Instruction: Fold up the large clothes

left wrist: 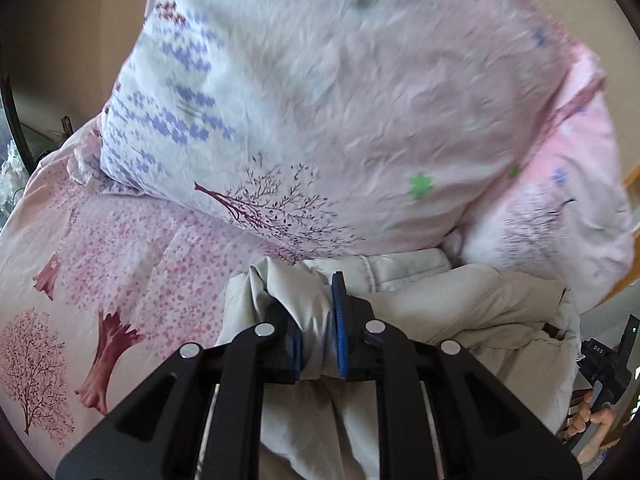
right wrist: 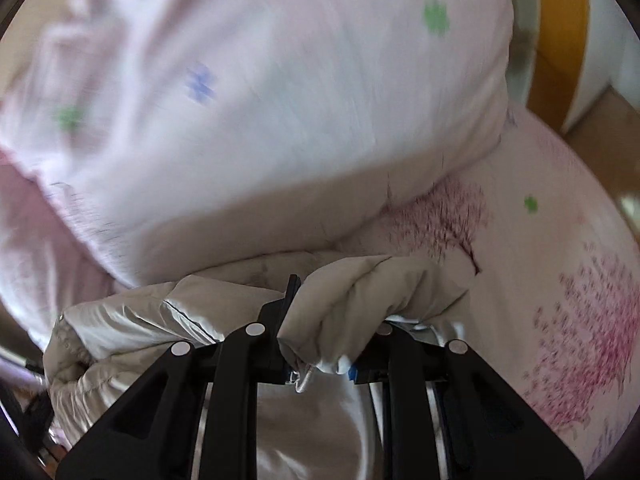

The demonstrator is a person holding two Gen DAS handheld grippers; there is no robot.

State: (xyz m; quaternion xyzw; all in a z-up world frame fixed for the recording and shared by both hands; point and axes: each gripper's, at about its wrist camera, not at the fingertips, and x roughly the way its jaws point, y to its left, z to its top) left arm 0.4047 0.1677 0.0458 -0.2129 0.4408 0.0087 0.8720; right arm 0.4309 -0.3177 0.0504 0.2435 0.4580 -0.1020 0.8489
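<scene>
Nearest to me, the left hand-held gripper (left wrist: pixel 318 334) is pinching a bunched roll of the beige padded jacket (left wrist: pixel 460 312) between its blue pads, jaws drawn narrow around the fabric. The right hand-held gripper (right wrist: pixel 320 344) is doing the same on another part of that garment, a thick fold of the jacket (right wrist: pixel 372 284) bulging over and between its fingers, so it is gripping cloth rather than standing wide. At the right edge of the left wrist view, the person's other hand (left wrist: pixel 588 424) is showing, wrapped round a black handle.

The jacket is hanging gathered between the two grips, crumpled and puffy, its edge lying just above the bed sheet (left wrist: pixel 132 264) printed with pink trees. It is not lying flat anywhere that I can see, and no neat fold is showing in it.

Just beyond the jacket, a big rumpled quilt (left wrist: pixel 340 92) in pale pink with small blue and green flowers is heaped on the bed, touching the jacket's far edge. Farther off on the right, a yellow-brown band of furniture (right wrist: pixel 560 40) is peeking past the quilt.

Judging by this, the folding is looking early: the garment is being carried or positioned, and spreading, smoothing and the folds themselves all seem to be left to do
</scene>
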